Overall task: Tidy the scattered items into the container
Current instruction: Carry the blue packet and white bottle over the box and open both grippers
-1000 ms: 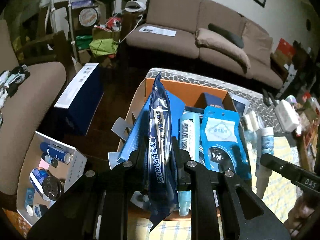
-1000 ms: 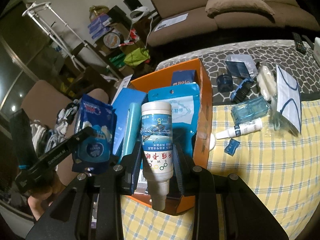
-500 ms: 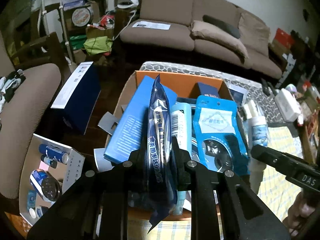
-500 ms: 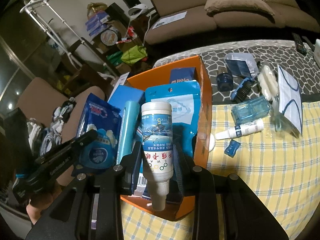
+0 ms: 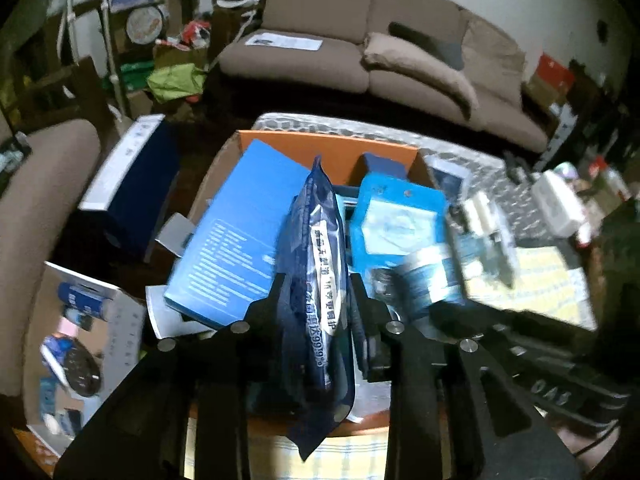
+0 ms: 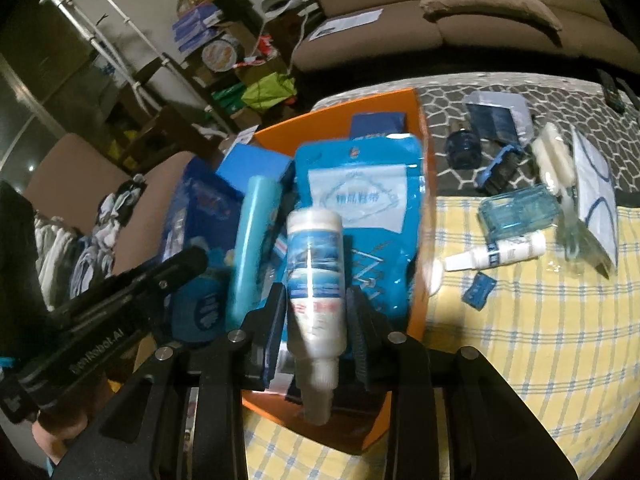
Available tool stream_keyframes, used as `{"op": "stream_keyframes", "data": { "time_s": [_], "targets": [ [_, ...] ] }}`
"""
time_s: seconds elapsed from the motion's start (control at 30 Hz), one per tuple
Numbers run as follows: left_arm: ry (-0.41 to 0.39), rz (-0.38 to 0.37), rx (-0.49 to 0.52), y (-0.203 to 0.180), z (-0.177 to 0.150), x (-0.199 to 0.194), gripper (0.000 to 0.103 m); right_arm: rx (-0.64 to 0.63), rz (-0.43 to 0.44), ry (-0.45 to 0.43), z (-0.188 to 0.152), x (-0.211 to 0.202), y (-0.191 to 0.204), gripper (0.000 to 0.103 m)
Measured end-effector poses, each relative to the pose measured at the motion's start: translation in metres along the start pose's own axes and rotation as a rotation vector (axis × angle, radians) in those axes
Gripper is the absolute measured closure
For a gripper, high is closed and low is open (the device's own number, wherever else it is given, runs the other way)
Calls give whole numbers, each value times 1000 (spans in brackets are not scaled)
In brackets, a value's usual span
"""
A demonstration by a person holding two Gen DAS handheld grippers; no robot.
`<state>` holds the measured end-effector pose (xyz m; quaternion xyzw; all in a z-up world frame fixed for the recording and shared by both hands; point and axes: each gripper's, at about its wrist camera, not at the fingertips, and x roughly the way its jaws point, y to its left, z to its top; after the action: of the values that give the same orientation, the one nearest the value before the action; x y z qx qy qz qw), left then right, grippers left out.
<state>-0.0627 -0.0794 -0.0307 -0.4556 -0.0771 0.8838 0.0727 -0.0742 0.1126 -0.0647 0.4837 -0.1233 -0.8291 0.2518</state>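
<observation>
An orange box (image 5: pixel 328 148) (image 6: pixel 421 184) holds a light blue carton (image 5: pixel 240 236), a teal tube (image 6: pixel 252 236) and a blue pouch with a white label (image 6: pixel 360 200). My left gripper (image 5: pixel 316 284) hangs over the box's near side. A dark blue wipes pouch (image 5: pixel 316 248) stands edge-on between its pads, which still touch it while the jaws are opening. My right gripper (image 6: pixel 316 292) is shut on a white spray bottle (image 6: pixel 316 264), nozzle toward the camera, above the box's near right part. Each gripper shows in the other's view, left gripper (image 6: pixel 132 280) and right gripper (image 5: pixel 520 340).
On the yellow checked cloth (image 6: pixel 520 340) right of the box lie a small white bottle (image 6: pixel 500 250), a clear blue case (image 6: pixel 520 212), a blue sachet (image 6: pixel 478 290) and a dark jar (image 6: pixel 464 148). A brown sofa (image 5: pixel 320 12) stands beyond. An open carton (image 5: pixel 80 320) sits on the floor at left.
Both grippers have come lower and closer over the box. The left jaws have widened around the pouch. The right gripper with its bottle has drawn nearer to the left one, and the bottle leans slightly.
</observation>
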Motion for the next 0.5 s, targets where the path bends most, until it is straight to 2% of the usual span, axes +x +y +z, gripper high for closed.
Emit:
{"op": "stream_keyframes", "data": {
  "time_s": [0.13,0.2,0.4,0.5],
  "targets": [
    [-11,-97,-58,11,3,-11,69,4,22,-19,2,-7,0,68],
    [-42,-96,-80,19,6,-18,67,19,39,-37,5,-15,-3,62],
    [-74,-93,-122,34,8,-27,67,72,47,-96,11,-47,-28,63],
    [-71,-83,-83,30,8,-27,67,104,37,-124,14,-66,-43,67]
  ]
}}
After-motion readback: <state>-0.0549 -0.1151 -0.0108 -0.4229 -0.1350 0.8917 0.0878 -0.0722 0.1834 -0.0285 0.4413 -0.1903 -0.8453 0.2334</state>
